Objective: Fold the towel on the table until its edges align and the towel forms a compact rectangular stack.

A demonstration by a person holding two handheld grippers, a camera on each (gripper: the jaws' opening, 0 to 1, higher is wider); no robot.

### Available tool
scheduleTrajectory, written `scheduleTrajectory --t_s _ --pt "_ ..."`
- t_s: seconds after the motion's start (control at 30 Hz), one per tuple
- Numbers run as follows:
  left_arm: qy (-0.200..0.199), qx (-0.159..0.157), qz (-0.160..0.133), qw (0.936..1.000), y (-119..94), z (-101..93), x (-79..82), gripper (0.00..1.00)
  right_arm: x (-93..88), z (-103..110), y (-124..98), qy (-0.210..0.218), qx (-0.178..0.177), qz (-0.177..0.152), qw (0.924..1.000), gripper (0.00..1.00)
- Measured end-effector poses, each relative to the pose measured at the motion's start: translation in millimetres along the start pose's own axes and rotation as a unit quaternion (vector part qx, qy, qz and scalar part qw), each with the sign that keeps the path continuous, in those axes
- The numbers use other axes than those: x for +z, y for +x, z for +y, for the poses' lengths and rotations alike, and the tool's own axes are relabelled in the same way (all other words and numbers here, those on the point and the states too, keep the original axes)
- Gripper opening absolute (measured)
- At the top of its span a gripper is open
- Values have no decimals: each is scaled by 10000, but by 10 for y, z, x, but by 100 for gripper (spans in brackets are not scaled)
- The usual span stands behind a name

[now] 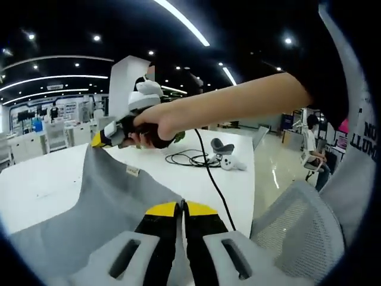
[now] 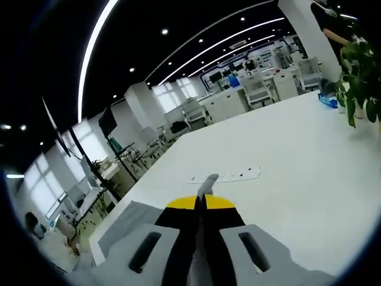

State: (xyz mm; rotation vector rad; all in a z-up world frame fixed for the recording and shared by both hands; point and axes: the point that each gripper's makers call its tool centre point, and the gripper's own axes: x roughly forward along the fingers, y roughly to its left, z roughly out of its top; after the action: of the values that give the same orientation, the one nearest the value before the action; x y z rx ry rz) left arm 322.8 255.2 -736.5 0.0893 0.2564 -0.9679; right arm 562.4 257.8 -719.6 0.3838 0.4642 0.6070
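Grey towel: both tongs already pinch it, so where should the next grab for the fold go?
Judging by the left gripper view, take the free hem near the small label, coming in low from the table side; the grey towel hangs taut there, its edge exposed.

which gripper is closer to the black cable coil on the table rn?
Right. The right gripper, shut on a towel corner, hangs just beside the black cable coil. The left gripper, shut on the towel's near edge, sits farther back.
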Motion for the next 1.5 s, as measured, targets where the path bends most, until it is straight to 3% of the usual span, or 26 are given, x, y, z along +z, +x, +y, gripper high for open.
scheduleTrajectory --t_s 0.4,0.83,1.17,1.5 --pt "-217 837 44 9962 -590 415 -8 4 87 522 187 -173 296 -3 9994 0" --pt "-308 1491 -150 9882 -1201 702 5 4 108 1091 455 -326 647 -55 9974 0" --pt "-333 1820 -156 9826 -1583 892 -62 4 46 1523 662 -390 896 -27 9952 0" --pt "-331 2097 -147 9771 -1915 1123 -150 4 -9 1785 861 -440 1020 11 9938 0"
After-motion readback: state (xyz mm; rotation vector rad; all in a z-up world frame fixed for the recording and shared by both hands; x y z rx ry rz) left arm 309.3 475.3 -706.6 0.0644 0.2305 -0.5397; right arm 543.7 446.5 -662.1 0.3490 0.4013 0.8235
